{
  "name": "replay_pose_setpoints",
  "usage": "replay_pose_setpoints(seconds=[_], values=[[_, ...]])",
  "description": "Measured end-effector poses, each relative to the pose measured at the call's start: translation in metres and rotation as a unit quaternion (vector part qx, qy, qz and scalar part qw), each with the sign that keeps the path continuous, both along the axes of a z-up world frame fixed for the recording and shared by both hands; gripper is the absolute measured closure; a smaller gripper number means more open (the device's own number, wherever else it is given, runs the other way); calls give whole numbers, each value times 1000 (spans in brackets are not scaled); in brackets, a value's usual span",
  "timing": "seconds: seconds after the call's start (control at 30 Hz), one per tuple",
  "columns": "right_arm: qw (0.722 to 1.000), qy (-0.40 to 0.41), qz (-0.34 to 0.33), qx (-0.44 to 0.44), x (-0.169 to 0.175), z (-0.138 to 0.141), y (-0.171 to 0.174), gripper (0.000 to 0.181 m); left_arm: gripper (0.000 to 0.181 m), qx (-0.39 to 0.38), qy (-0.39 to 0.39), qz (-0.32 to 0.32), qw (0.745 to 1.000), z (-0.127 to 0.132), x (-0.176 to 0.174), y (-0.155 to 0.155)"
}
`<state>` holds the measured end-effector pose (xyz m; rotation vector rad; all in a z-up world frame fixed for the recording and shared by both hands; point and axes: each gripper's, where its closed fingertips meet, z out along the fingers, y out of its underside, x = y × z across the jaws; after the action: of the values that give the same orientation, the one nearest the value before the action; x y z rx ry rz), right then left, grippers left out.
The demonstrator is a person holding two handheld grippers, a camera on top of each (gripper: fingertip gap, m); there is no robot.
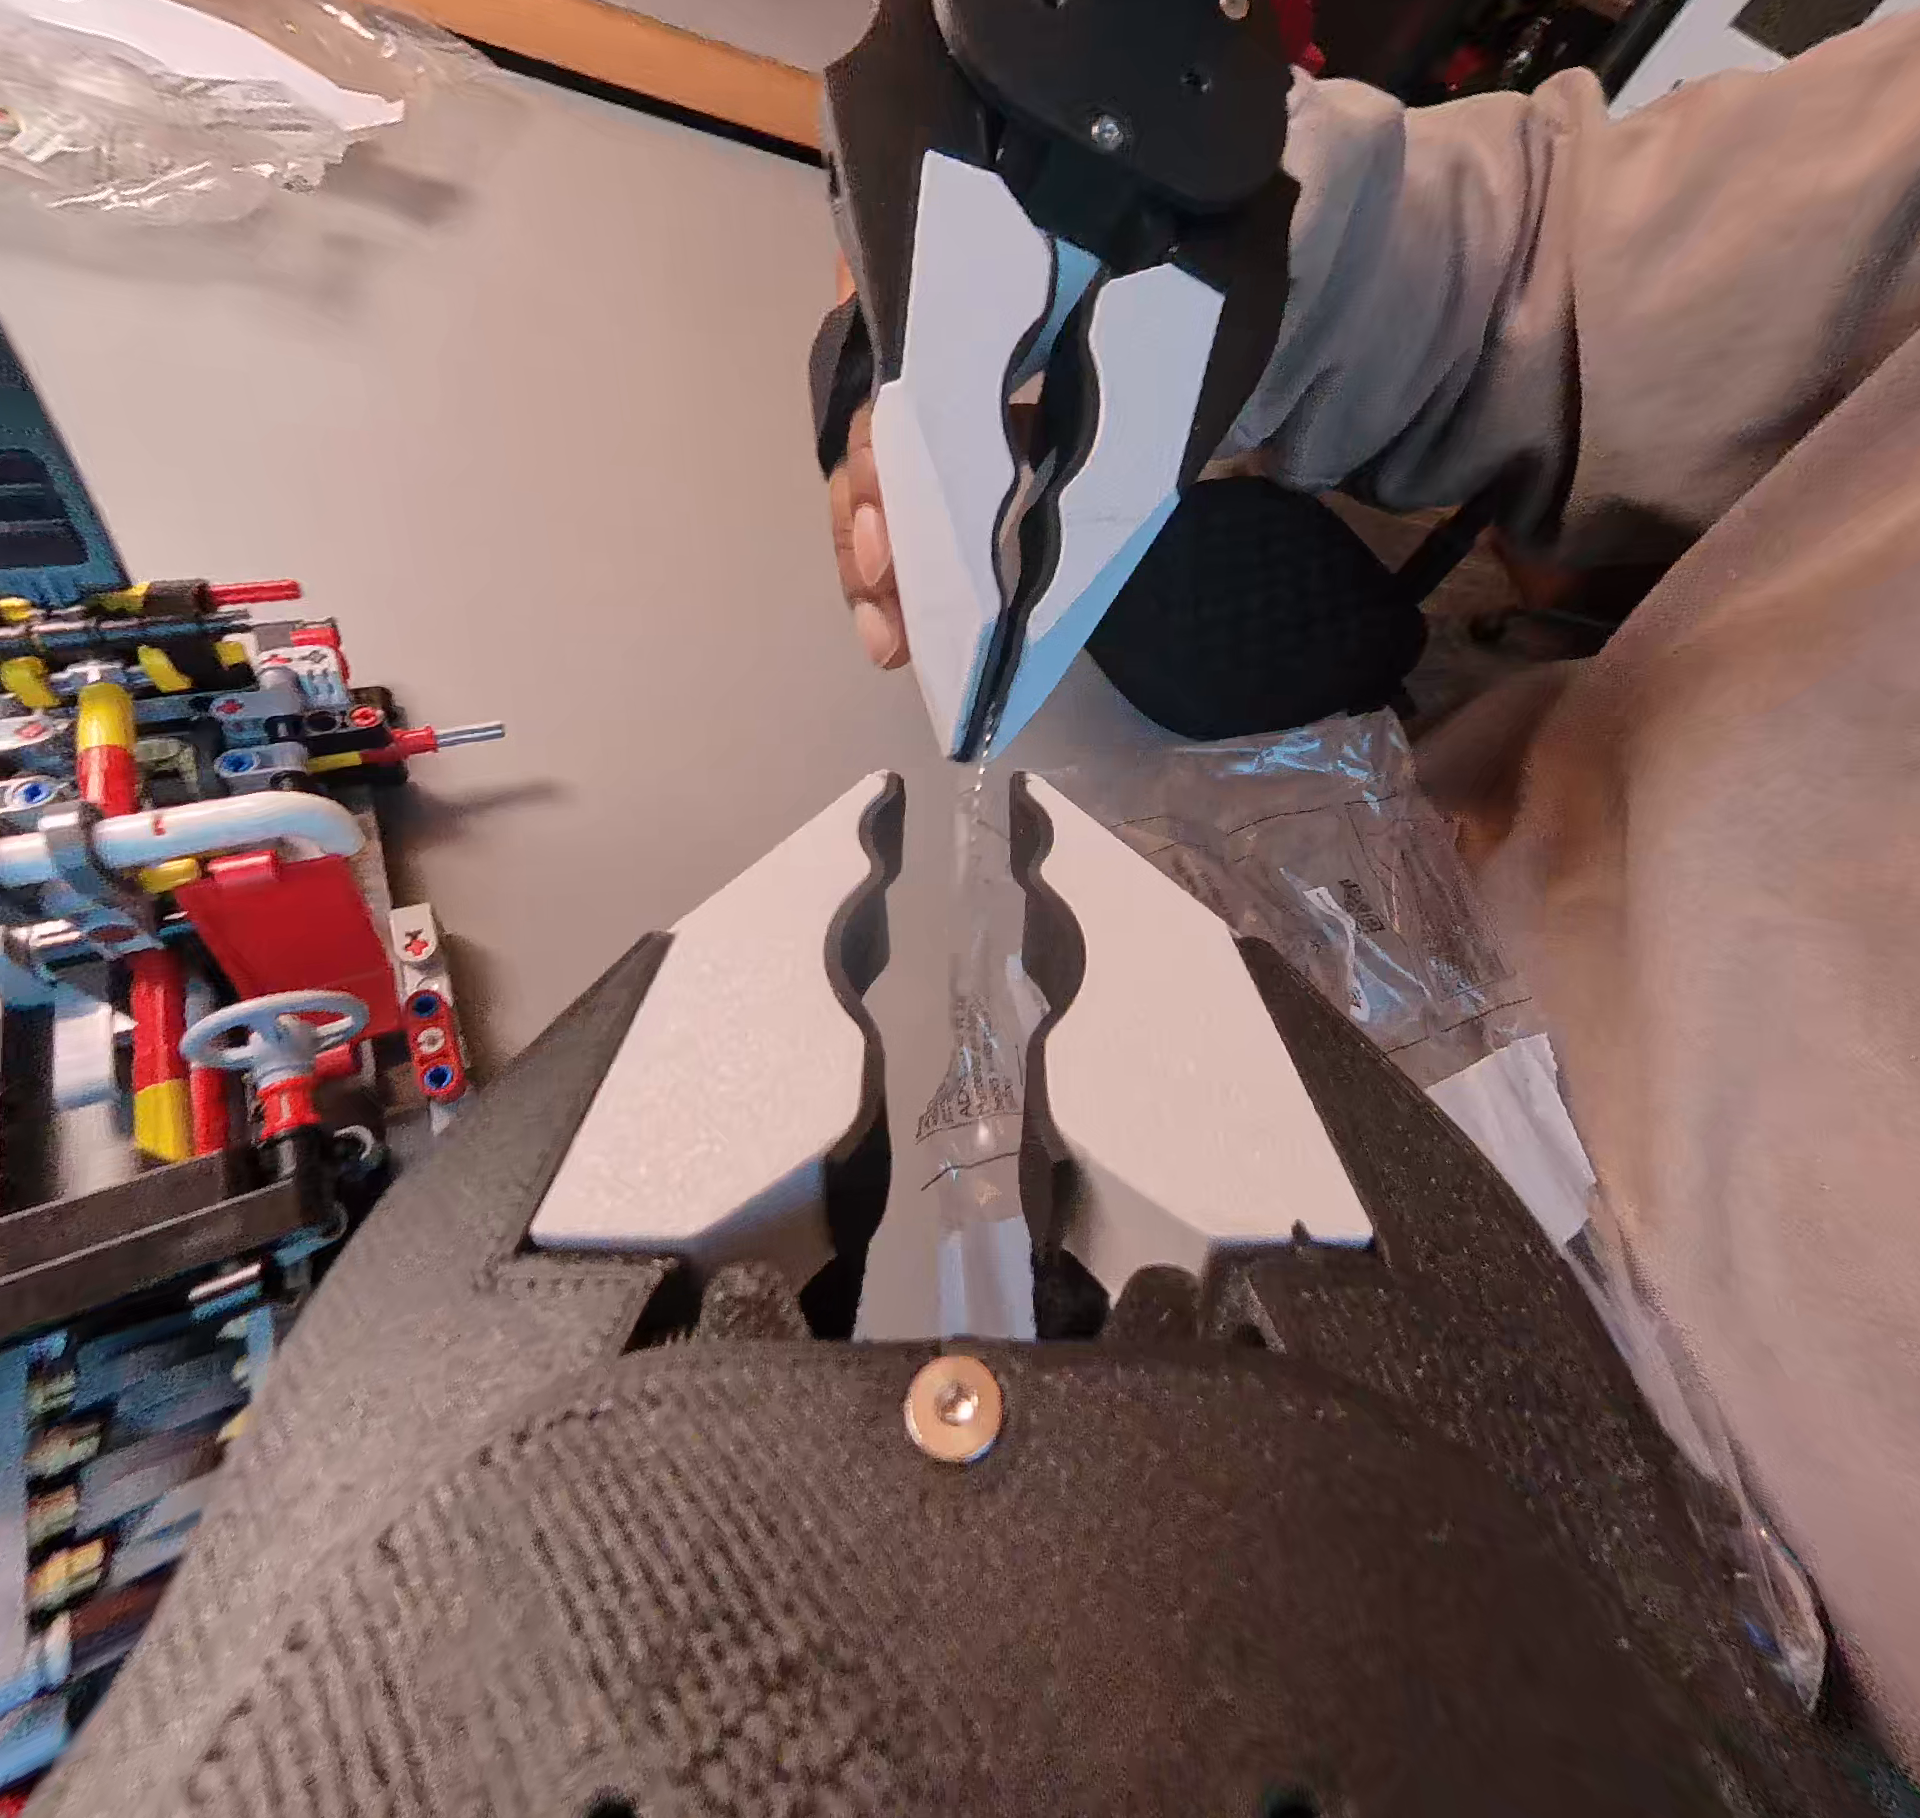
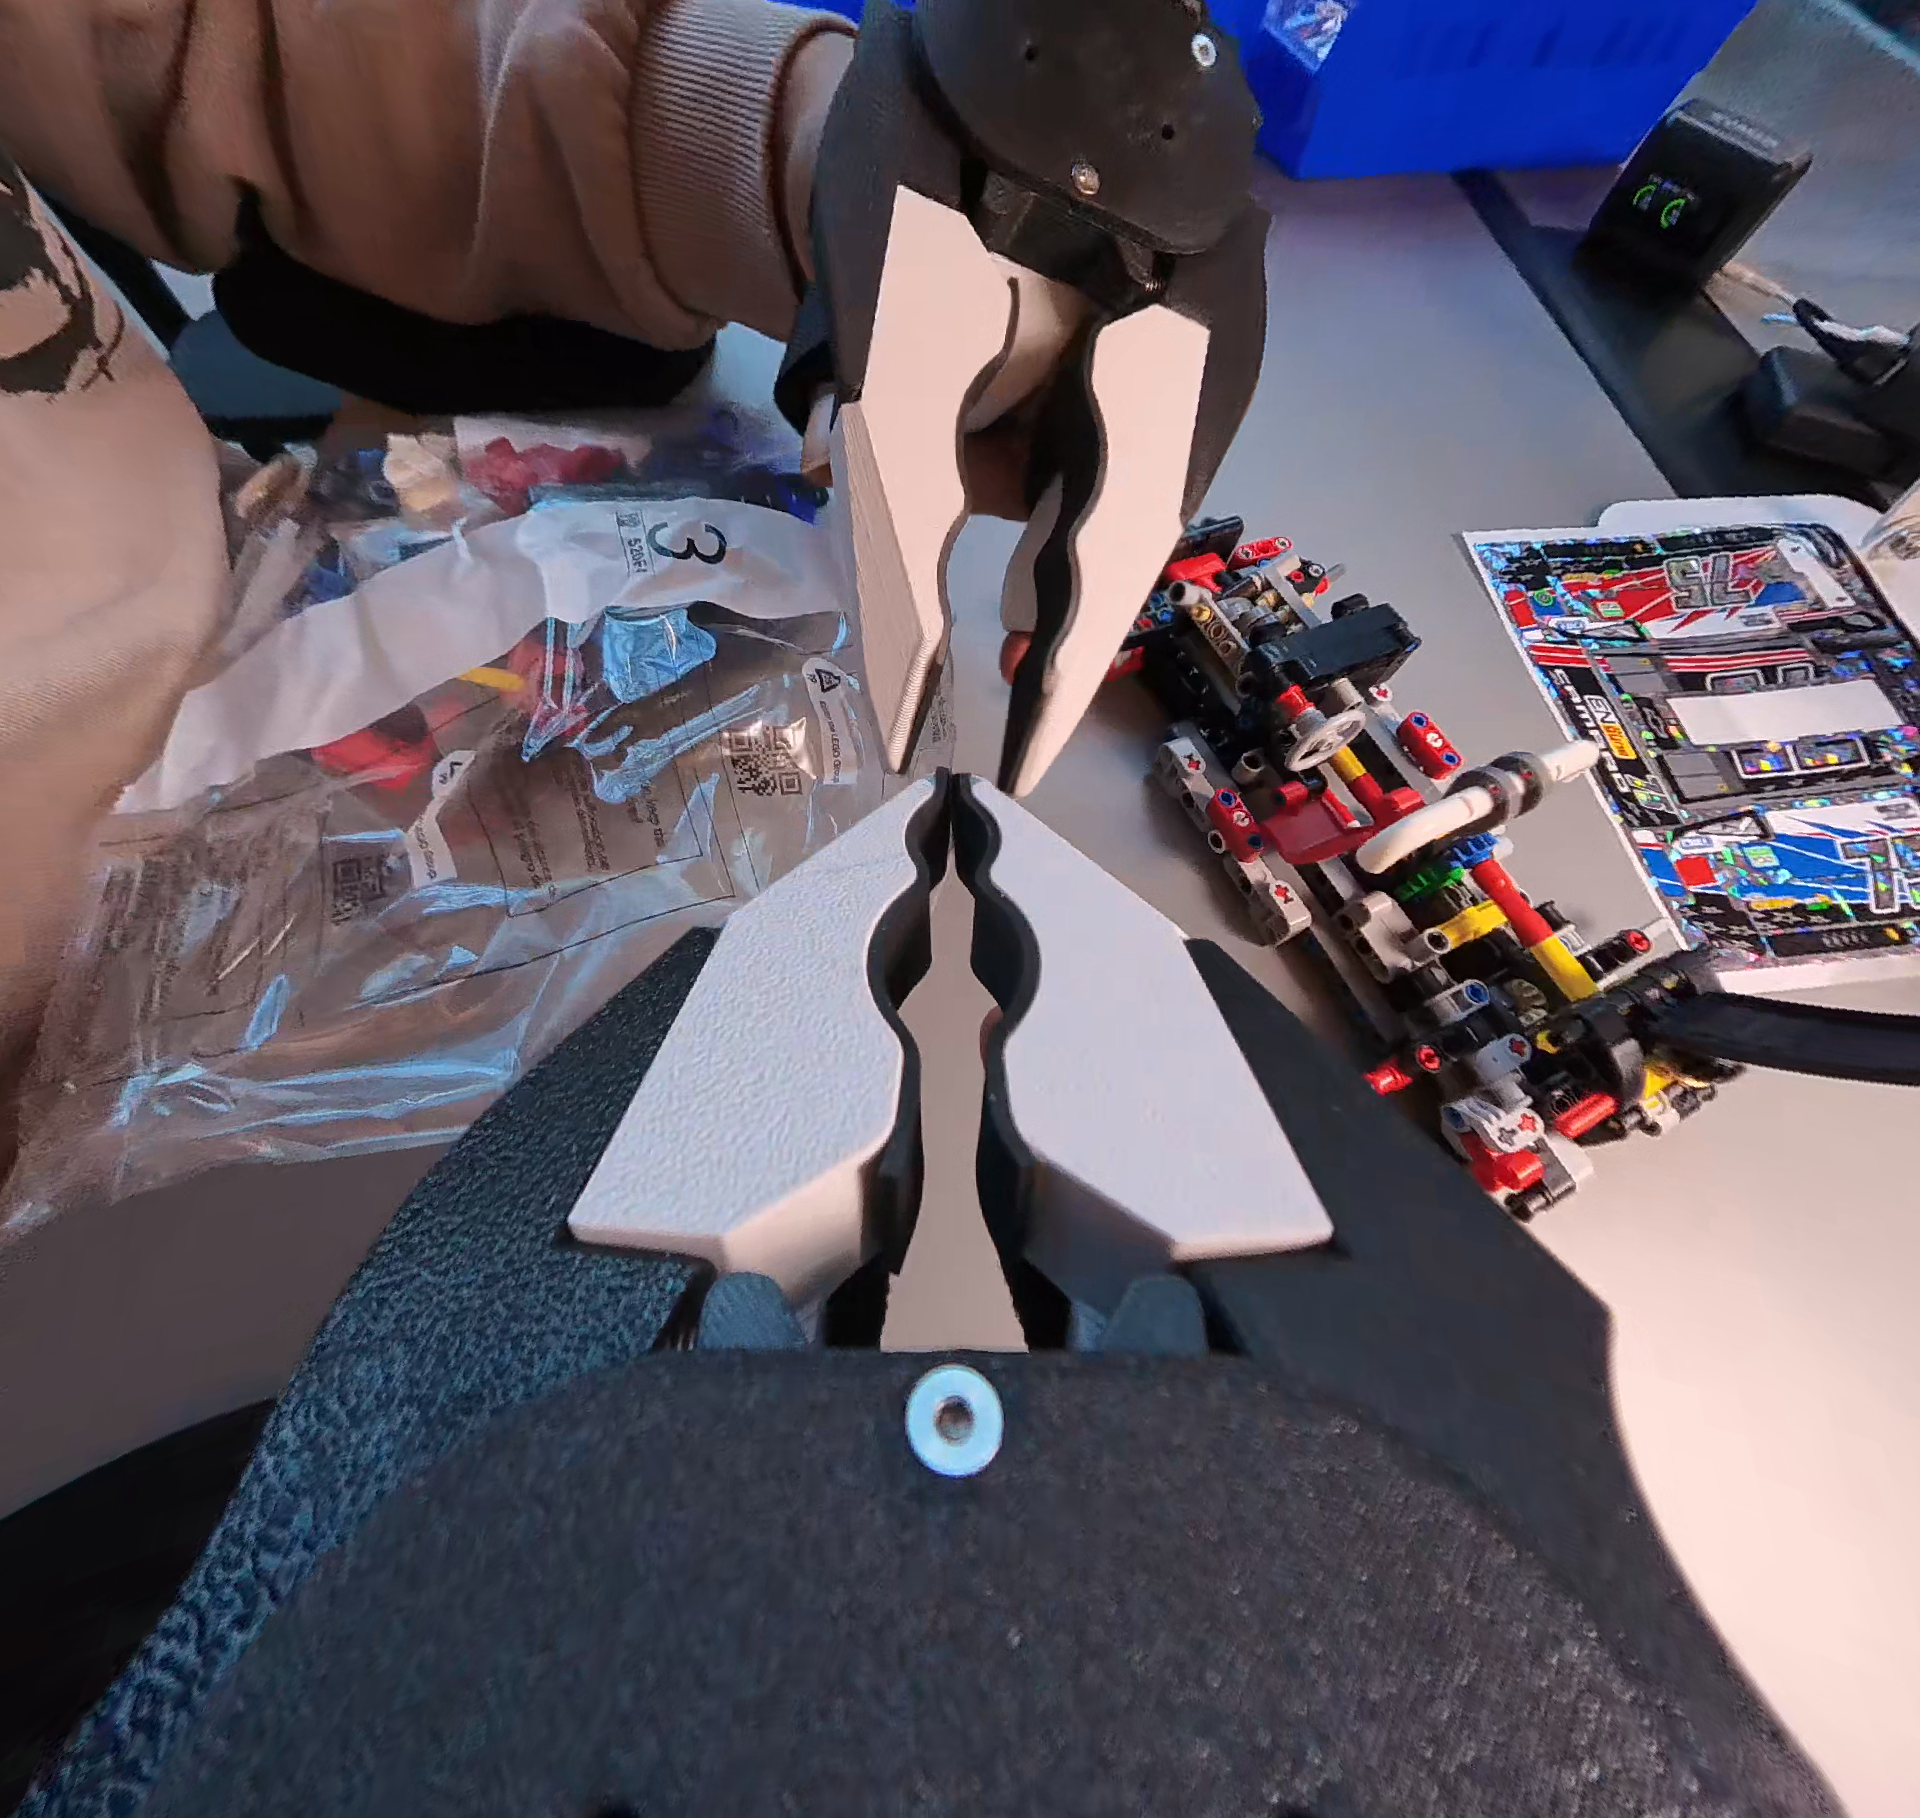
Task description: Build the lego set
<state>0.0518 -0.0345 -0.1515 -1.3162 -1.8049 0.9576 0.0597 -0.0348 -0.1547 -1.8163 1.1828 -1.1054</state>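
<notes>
1. The right gripper (image 2: 951,781) is pinched closed on an edge of the clear, crinkly plastic bag of loose lego parts (image 2: 436,781).
2. The left gripper (image 1: 956,781) stands parted, the film running between its fingers, ungripped.
3. The bag is light, limp and slippery; gripping close beside the pinch seems best.
4. The half-built lego chassis (image 2: 1382,833) lies on the grey table (image 2: 1714,1353).

parts bag (image 2: 436,781) left of chassis (image 2: 1382,885), sticker sheet (image 2: 1745,729) right

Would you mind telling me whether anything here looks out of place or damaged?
Nothing looks damaged. The right gripper pinches an edge of the clear parts bag; the partly built lego chassis lies intact on the table.
</notes>
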Motion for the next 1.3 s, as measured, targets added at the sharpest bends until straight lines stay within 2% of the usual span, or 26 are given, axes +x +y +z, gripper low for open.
replay_pose_setpoints(seconds=[0.07,0.2,0.37,0.57,0.73,1.13,1.3], values=[[1000,-2,7,-2,1,-2,-1,181,173,-2,-11,-12,1000,-1,6,-2],[1000,-17,6,-18,6,-9,2,181,181,-3,-3,-11,1000,-9,10,1],[998,-55,15,-8,13,-16,5,181,181,-39,8,-7,999,-20,14,4],[993,-107,34,24,15,-21,7,181,181,-48,20,-4,999,-26,15,6],[991,-119,41,42,13,-23,8,181,181,-61,16,2,998,-28,13,7],[989,-140,36,38,17,-28,12,181,181,10,33,5,999,-27,19,13],[985,-156,40,56,20,-29,11,181,181,-23,29,-2,999,-28,23,11]])
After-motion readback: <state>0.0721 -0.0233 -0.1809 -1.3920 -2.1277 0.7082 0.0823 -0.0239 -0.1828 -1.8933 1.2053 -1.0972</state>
